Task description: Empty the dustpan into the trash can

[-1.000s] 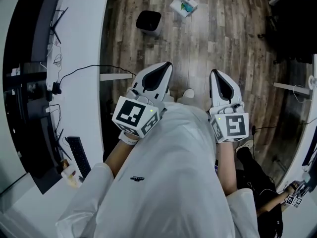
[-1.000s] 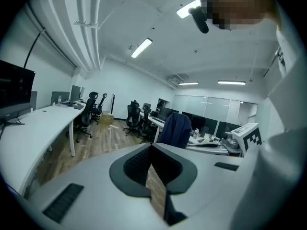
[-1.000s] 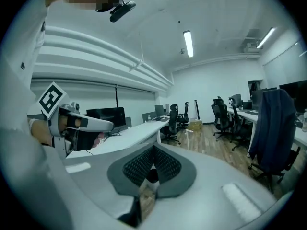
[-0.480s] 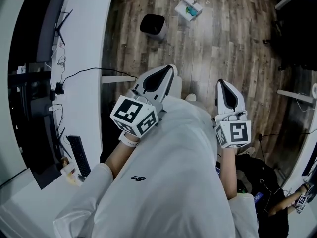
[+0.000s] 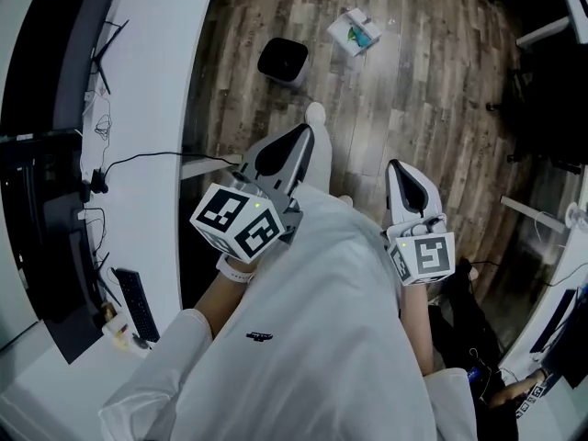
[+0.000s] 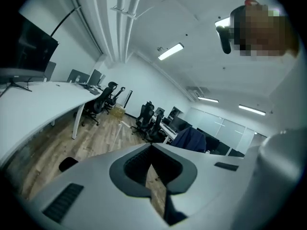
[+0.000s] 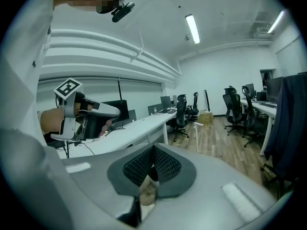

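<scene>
Well ahead of the person on the wood floor (image 5: 432,90), a white dustpan (image 5: 355,32) lies cornerwise, just right of a black trash can (image 5: 282,60). Its long axis and the can's dark inside cannot be made out. The left gripper (image 5: 296,141) and right gripper (image 5: 405,177) both have their jaws pressed together, empty. A white desk (image 5: 156,90) edges the open floor at left.

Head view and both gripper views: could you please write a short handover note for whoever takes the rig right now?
Left gripper: shut, empty, held out in front of the body.
Right gripper: shut, empty.
Small black rounded trash can: on the wooden floor ahead, near the white desk.
White tray-like thing with teal in it, probably the dustpan: on the floor beyond the can, apart from it.
Done: nothing yet.
Left: walk over, grip the dustpan, tip it into the can.
</scene>
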Demonstrator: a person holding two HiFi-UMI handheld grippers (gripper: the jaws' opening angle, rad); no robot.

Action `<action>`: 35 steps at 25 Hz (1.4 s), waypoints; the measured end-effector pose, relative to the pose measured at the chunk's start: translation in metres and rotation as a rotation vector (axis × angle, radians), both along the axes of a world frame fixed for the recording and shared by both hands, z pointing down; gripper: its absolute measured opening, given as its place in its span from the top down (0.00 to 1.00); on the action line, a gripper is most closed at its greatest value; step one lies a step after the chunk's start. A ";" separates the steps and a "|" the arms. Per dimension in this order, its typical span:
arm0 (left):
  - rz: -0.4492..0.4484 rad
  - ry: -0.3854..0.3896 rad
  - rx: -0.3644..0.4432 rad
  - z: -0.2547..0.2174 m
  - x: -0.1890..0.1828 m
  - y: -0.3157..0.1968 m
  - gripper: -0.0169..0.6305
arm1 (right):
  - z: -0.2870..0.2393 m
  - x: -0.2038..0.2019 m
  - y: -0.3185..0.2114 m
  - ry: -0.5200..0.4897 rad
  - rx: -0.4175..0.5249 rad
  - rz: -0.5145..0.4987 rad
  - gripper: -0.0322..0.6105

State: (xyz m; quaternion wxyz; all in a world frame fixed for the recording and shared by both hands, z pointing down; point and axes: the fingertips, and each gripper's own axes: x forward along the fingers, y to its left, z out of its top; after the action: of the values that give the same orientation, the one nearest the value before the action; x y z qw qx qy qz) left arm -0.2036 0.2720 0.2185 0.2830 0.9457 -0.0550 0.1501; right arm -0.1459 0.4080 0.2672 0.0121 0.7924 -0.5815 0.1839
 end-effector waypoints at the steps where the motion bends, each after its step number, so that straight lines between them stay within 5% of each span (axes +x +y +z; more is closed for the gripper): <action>1: -0.002 -0.004 0.004 0.004 0.011 -0.017 0.96 | 0.000 0.013 -0.016 0.003 -0.002 -0.001 0.94; 7: 0.011 -0.020 0.169 0.000 0.081 -0.124 0.96 | -0.010 0.091 -0.123 -0.060 0.036 -0.013 0.94; 16: -0.027 -0.004 0.143 -0.008 0.145 -0.254 0.96 | -0.034 0.182 -0.255 0.015 -0.015 -0.015 0.94; 26: 0.029 -0.014 0.142 -0.004 0.225 -0.287 0.96 | -0.028 0.255 -0.302 0.020 -0.024 -0.021 0.94; 35: -0.040 -0.046 0.168 -0.007 0.269 -0.301 0.96 | -0.026 0.304 -0.338 0.019 0.009 -0.119 0.94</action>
State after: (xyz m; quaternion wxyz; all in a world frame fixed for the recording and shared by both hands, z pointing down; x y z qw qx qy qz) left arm 0.0650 -0.0287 0.2110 0.2041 0.9612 -0.0928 0.1609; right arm 0.1580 0.0699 0.2408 0.0250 0.7580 -0.6284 0.1729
